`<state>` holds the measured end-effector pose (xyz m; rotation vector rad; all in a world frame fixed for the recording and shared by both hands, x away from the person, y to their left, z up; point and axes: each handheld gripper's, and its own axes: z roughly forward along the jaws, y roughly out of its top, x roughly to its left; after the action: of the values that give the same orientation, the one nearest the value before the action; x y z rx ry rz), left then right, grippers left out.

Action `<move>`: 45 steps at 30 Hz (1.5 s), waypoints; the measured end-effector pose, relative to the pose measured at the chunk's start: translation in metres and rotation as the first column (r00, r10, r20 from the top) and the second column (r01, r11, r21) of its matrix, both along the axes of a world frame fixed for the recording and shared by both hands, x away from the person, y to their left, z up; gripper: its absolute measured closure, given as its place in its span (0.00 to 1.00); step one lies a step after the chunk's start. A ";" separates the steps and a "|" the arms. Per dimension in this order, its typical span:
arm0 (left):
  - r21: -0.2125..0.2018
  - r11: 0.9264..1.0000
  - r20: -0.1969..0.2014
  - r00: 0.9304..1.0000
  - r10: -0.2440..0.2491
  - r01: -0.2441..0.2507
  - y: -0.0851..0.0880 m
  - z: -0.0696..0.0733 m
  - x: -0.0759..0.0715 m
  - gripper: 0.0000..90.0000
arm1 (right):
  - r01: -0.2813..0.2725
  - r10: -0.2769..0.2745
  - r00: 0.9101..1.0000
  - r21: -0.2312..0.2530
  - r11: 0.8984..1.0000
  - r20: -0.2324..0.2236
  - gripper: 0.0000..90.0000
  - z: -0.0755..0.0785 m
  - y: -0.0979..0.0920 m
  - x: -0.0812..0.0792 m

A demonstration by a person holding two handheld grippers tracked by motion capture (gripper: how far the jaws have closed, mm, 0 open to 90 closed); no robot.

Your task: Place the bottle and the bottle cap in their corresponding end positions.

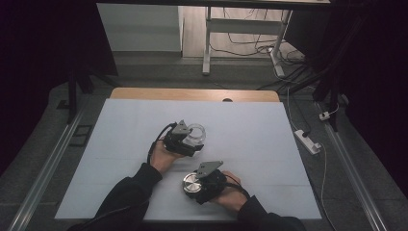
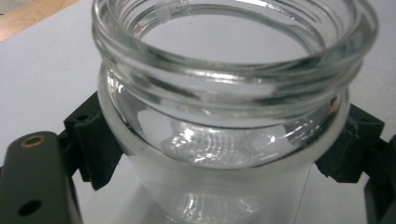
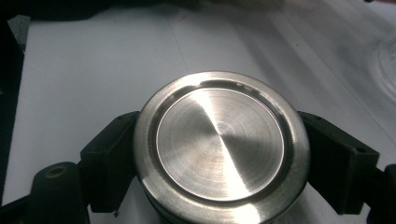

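Surface: white table (image 1: 250, 125), dim room.
Jar (image 1: 196, 133): open-mouthed, clamped by left gripper (image 1: 190, 142), likely steadied for capping.
Lid (image 1: 192, 183): near jar, toward the person, clamped by right gripper (image 1: 195, 188), top up.

Tabletop (image 1: 144, 94) with white sheet (image 1: 250, 130).

The tabletop is light wood; a bare strip shows along its far edge, with a small dark hole (image 1: 227, 100) near the middle of that strip. The white sheet lies flat and covers the rest, reaching the near edge. A faint crease (image 1: 120, 159) runs across the sheet from side to side. The sheet's surface is plain and unmarked.
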<state>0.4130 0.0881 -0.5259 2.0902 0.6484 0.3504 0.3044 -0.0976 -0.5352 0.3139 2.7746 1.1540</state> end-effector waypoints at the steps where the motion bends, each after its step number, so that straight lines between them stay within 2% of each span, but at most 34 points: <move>1: 0.000 1.000 -0.001 1.000 0.000 0.000 0.000 0.000 0.000 0.17 | 0.003 -0.003 1.000 -0.006 1.000 -0.004 0.21 -0.001 0.000 0.000; 3: 0.001 1.000 -0.003 1.000 -0.002 0.002 0.000 0.000 0.000 0.17 | 0.002 -0.002 1.000 -0.019 1.000 -0.006 0.21 -0.003 0.000 0.001; 16: 0.004 1.000 -0.018 1.000 -0.008 0.008 0.004 -0.001 0.001 0.16 | 0.011 -0.011 1.000 -0.016 1.000 -0.010 0.20 -0.004 0.001 0.001; 23: 0.028 1.000 -0.012 1.000 0.007 -0.007 0.002 0.003 -0.002 0.16 | 0.034 -0.034 0.999 -0.011 0.999 -0.030 0.12 -0.002 0.001 0.000; 28: -0.008 1.000 -0.018 1.000 0.011 -0.011 0.008 0.009 -0.004 0.13 | 0.059 -0.058 0.998 0.019 0.998 -0.040 0.09 0.002 -0.002 0.002; 34: -0.019 1.000 -0.047 0.999 0.015 -0.016 0.015 0.012 -0.005 0.07 | 0.075 -0.073 0.997 0.045 0.996 -0.041 0.06 0.007 -0.006 0.003; 41: -0.012 1.000 -0.074 0.997 0.007 -0.008 0.018 0.012 -0.010 0.04 | 0.095 -0.093 0.995 0.076 0.993 -0.030 0.04 0.016 -0.010 0.003; 45: -0.028 1.000 -0.094 0.996 0.009 -0.011 0.021 0.013 -0.012 0.03 | 0.104 -0.101 0.994 0.096 0.990 -0.036 0.04 0.020 -0.015 0.004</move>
<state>0.4011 0.1088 -0.5126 2.0867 0.7155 0.2481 0.3084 -0.1124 -0.5149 0.4820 2.6971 1.2722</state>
